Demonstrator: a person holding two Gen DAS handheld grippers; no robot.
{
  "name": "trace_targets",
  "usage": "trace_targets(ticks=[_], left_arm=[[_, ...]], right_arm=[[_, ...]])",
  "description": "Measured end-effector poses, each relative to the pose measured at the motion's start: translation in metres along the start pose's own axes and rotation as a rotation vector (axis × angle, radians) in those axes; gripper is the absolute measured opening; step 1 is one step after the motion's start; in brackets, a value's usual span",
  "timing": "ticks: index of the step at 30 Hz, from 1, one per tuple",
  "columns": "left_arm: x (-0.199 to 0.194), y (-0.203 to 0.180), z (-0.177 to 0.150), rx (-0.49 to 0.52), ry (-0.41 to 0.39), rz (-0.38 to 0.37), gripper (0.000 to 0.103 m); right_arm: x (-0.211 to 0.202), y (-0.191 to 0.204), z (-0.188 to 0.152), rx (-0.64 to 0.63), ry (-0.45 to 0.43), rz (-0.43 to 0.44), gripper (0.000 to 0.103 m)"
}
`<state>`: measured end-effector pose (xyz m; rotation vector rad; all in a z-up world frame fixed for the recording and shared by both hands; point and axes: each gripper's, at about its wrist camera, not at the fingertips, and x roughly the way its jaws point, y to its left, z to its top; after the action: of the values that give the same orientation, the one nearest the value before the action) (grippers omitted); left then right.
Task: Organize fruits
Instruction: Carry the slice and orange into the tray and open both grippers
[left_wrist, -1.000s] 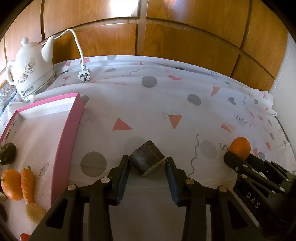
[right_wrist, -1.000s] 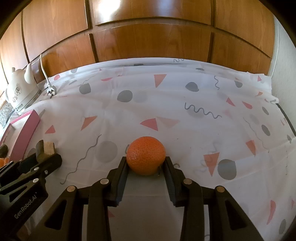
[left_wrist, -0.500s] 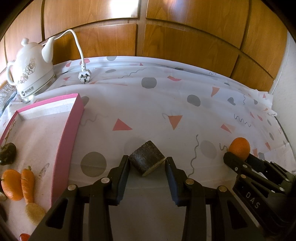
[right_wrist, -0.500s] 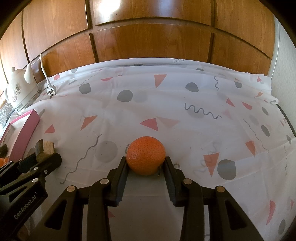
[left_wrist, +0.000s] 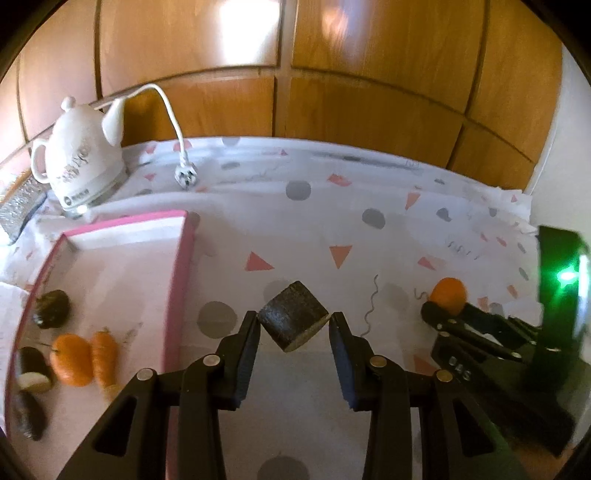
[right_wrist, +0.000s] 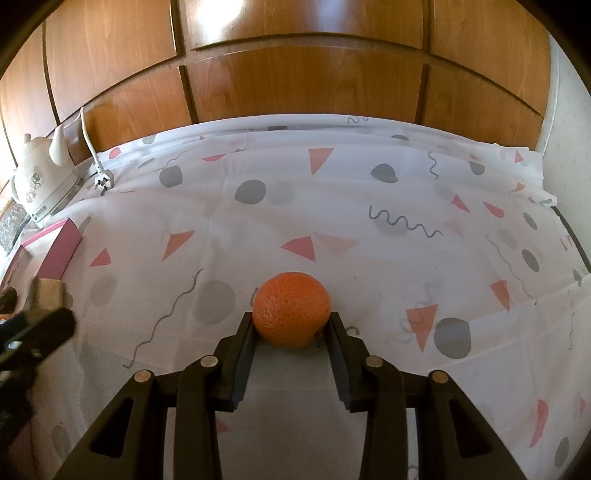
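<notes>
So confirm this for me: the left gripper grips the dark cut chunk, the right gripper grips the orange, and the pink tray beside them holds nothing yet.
One thing is wrong: the pink tray is not bare. The left wrist view shows an orange fruit, a carrot and several dark pieces already lying in it. The rest stands: the left gripper grips the dark cut chunk and the right gripper grips the orange.

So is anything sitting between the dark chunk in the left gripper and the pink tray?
Nothing visible. The dark chunk, held in the left gripper, has only bare patterned cloth between it and the pink tray, whose near wall it must clear.
</notes>
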<state>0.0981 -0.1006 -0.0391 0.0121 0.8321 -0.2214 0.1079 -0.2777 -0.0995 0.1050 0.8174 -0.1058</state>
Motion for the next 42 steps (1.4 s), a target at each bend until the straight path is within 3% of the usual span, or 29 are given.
trace_targets(ticks=[10, 26, 42], left_arm=[[-0.041, 0.024, -0.006, -0.042, -0.047, 0.001, 0.039], [-0.069, 0.071, -0.023, -0.099, -0.086, 0.058, 0.039], [-0.088, 0.137, -0.041, -0.202, -0.107, 0.162, 0.039]], right_arm=[[-0.013, 0.023, -0.007, -0.057, 0.004, 0.057, 0.037], [-0.038, 0.082, -0.019, -0.167, -0.003, 0.182, 0.037], [-0.070, 0.148, -0.009, -0.260, -0.022, 0.384, 0.037]])
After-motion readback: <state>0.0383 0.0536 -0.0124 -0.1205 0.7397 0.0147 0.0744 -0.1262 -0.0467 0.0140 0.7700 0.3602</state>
